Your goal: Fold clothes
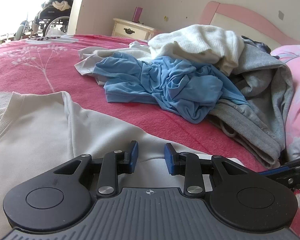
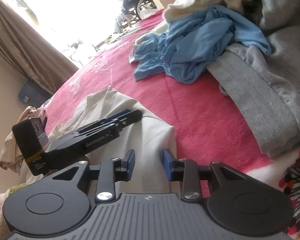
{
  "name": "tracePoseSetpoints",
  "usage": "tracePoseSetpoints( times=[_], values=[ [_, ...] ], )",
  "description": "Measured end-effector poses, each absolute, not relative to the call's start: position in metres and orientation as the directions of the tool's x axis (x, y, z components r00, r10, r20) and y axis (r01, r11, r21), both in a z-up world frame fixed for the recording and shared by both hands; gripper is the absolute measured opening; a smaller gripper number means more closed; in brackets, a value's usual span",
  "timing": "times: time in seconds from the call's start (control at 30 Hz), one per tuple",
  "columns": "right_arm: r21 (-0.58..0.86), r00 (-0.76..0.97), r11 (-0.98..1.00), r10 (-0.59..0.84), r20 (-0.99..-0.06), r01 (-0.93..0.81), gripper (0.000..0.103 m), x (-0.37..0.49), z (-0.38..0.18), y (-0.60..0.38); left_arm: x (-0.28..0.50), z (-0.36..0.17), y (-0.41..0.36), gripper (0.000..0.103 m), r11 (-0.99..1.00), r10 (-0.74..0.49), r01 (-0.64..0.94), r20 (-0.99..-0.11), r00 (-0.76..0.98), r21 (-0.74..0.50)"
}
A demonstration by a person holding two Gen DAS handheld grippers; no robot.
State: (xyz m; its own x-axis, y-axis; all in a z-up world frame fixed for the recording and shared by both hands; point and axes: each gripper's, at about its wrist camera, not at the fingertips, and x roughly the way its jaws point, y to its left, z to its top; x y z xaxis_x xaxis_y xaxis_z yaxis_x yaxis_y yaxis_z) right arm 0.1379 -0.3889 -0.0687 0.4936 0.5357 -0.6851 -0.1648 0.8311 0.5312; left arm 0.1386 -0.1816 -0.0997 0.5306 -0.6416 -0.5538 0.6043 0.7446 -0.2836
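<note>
1. The left gripper [image 1: 151,158] is hovering low over the white sweatshirt [image 1: 40,132], its blue-padded jaws standing apart with only cloth showing in the gap; nothing is being clamped.
2. The right gripper [image 2: 149,164] is likewise sitting with its jaws apart, over a raised ridge of the same white sweatshirt [image 2: 150,140]; whether the pads are touching the cloth cannot be told.
3. The white sweatshirt is lying spread on the pink bed cover [image 1: 30,66], ribbed neckline toward the left in the left wrist view.
4. A heap of unfolded clothes is occupying the bed beyond the sweatshirt: a crumpled blue garment [image 1: 170,84] is lying on top of a grey hooded garment [image 1: 266,104], with a cream knit [image 1: 200,42] piled above both.
5. A strip of bare pink cover is separating the heap from the sweatshirt.
6. A pink pillow [image 1: 298,100] is lying at the far right, against the pink headboard [image 1: 240,14].
7. A cream nightstand [image 1: 132,30] is standing by the wall; a wheelchair [image 1: 48,18] loaded with cloth is standing further off.
8. In the right wrist view, a brown curtain [image 2: 20,56] is hanging beside a bright window.
</note>
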Motion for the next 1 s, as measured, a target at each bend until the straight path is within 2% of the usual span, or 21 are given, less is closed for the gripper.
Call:
tracePoseSetpoints(
  times=[0.03, 0.13, 0.33, 0.47, 0.6, 0.7, 0.77, 0.8, 0.9, 1.0],
  values=[
    [0.53, 0.498, 0.832, 0.535, -0.683, -0.167, 0.028, 0.138, -0.069, -0.389, 0.139, -0.1, -0.182, 0.03, 0.745, -0.642, 0.604, -0.554, 0.531, -0.284],
    [0.525, 0.51, 0.833, 0.532, -0.676, -0.174, 0.003, 0.136, -0.068, -0.389, 0.139, -0.1, -0.182, 0.03, 0.745, -0.642, 0.604, -0.553, 0.531, -0.284],
    [0.441, 0.537, 0.87, 0.487, -0.689, -0.223, 0.003, 0.12, -0.057, -0.389, 0.139, -0.1, -0.182, 0.03, 0.746, -0.64, 0.605, -0.553, 0.533, -0.28],
    [0.375, 0.557, 0.891, 0.453, -0.696, -0.256, 0.009, 0.108, -0.048, -0.389, 0.139, -0.1, -0.182, 0.03, 0.746, -0.638, 0.605, -0.555, 0.534, -0.277],
    [0.308, 0.577, 0.907, 0.419, -0.701, -0.286, 0.01, 0.096, -0.039, -0.388, 0.138, -0.1, -0.183, 0.03, 0.748, -0.636, 0.605, -0.556, 0.535, -0.273],
    [0.264, 0.494, 0.866, 0.466, -0.734, -0.424, 0.01, 0.074, -0.033, -0.379, 0.138, -0.1, -0.183, 0.03, 0.748, -0.635, 0.606, -0.557, 0.536, -0.269],
    [0.201, 0.407, 0.831, 0.447, -0.797, -0.519, 0.01, 0.053, -0.037, -0.37, 0.138, -0.1, -0.184, 0.03, 0.749, -0.633, 0.606, -0.557, 0.537, -0.267],
    [0.167, 0.365, 0.814, 0.42, -0.831, -0.556, 0.01, 0.043, -0.04, -0.366, 0.138, -0.1, -0.184, 0.03, 0.75, -0.632, 0.607, -0.558, 0.538, -0.265],
    [0.006, 0.313, 0.829, 0.219, -0.924, -0.56, 0.009, 0.011, -0.056, -0.374, 0.137, -0.1, -0.184, 0.03, 0.751, -0.63, 0.607, -0.558, 0.54, -0.261],
    [-0.067, 0.316, 0.856, 0.115, -0.942, -0.512, 0.009, -0.012, -0.049, -0.389, 0.137, -0.1, -0.184, 0.03, 0.751, -0.629, 0.608, -0.558, 0.541, -0.257]
  ],
)
